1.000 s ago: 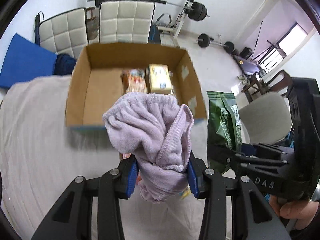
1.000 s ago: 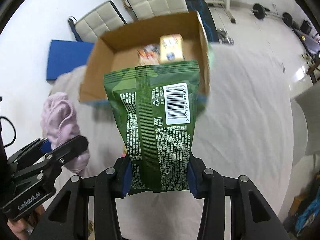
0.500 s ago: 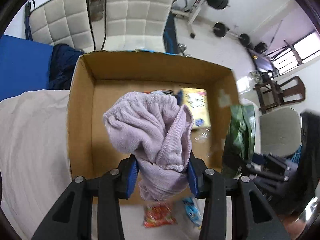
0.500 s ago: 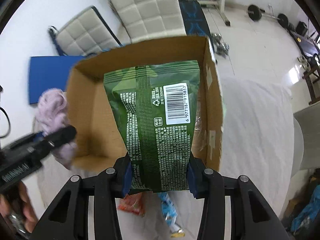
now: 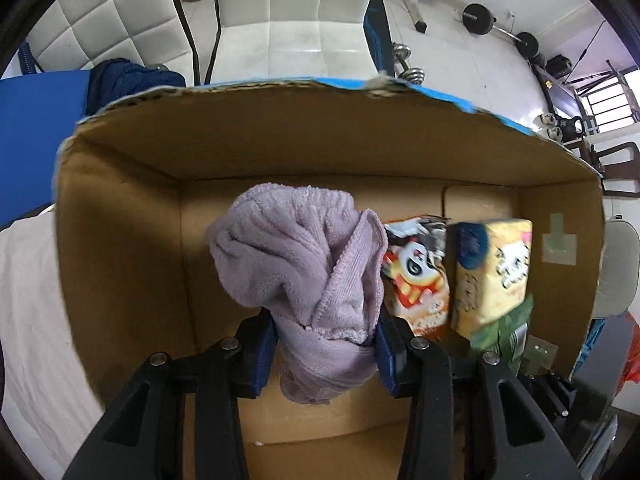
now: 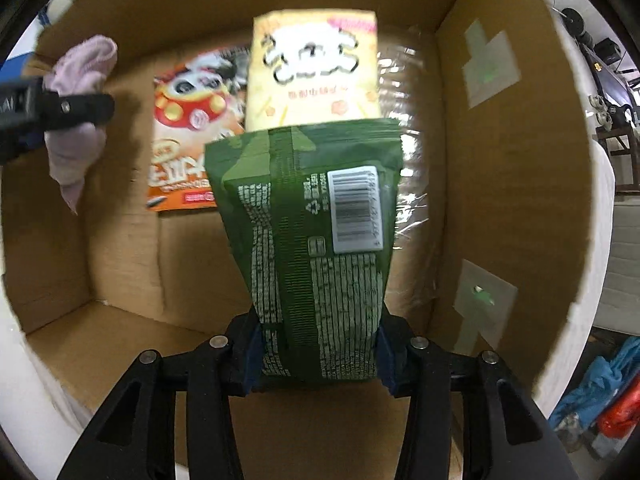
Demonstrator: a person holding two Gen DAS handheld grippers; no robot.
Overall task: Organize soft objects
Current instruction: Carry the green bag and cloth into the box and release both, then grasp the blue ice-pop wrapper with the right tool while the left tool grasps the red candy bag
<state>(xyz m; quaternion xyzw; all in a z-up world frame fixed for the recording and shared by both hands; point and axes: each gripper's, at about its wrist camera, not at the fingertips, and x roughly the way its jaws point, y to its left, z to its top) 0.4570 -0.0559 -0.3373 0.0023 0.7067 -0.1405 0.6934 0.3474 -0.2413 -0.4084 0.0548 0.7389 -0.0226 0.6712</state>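
Reaching into the cardboard box [image 5: 120, 264], your left gripper [image 5: 326, 354] has its jaws clamped on the lilac towel [image 5: 296, 268]; your right gripper [image 6: 318, 362], on the right, pinches the green packet [image 6: 316, 240].

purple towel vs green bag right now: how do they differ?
The purple towel is crumpled, fuzzy cloth; the green bag is a flat, glossy printed pouch with a barcode. The towel is in the left gripper, on the box's left side; the bag is in the right gripper, nearer its right wall. Both are clamped and inside the cardboard box.
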